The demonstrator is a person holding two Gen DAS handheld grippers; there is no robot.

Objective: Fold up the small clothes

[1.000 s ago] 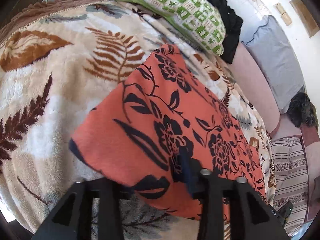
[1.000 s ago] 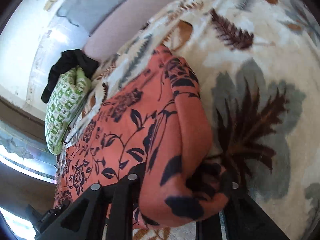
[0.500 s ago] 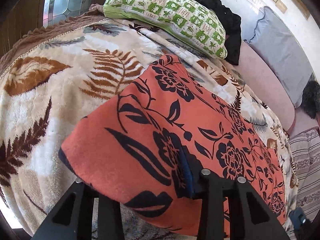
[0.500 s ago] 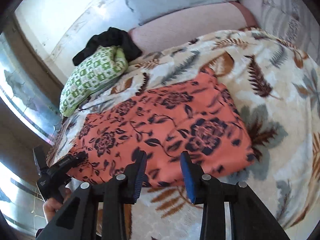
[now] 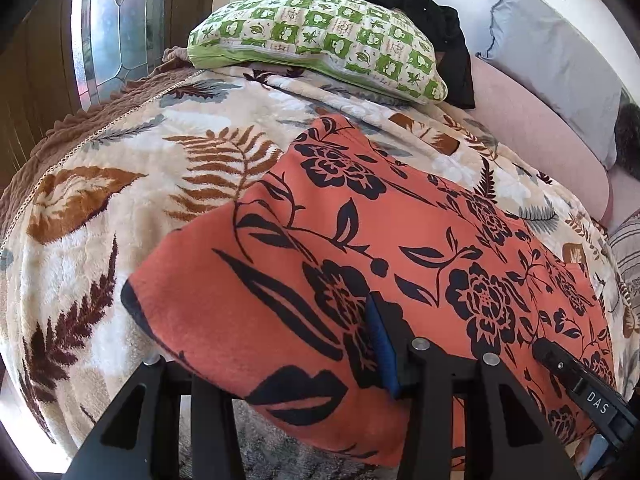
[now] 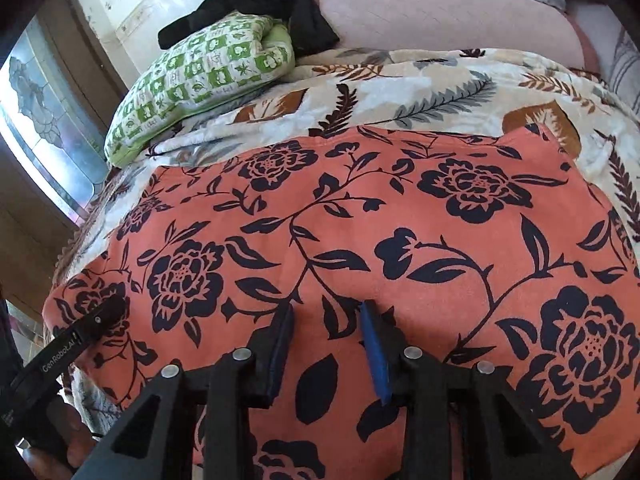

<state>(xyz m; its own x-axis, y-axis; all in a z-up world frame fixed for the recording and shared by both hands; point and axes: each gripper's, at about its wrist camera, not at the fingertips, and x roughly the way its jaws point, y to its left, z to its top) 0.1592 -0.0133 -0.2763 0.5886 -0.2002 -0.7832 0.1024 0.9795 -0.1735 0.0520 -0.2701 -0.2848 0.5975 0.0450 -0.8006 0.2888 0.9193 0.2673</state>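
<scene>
The right gripper (image 6: pixel 326 344) is seen spread, its blue pads above the cloth with nothing pinched; its jaws have just been opening. The left gripper (image 5: pixel 276 360) is draped by a fold of the orange floral garment (image 6: pixel 360 240); one blue pad (image 5: pixel 382 344) is visible, the other finger is hidden under the fabric, so a pinch cannot be confirmed. Its jaws have just opened further. The garment is laid flat on the leaf-patterned blanket (image 6: pixel 420 80). Beyond it, a green checked pillow (image 5: pixel 320 44) is noted, with a black cloth (image 5: pixel 420 12) behind.
</scene>
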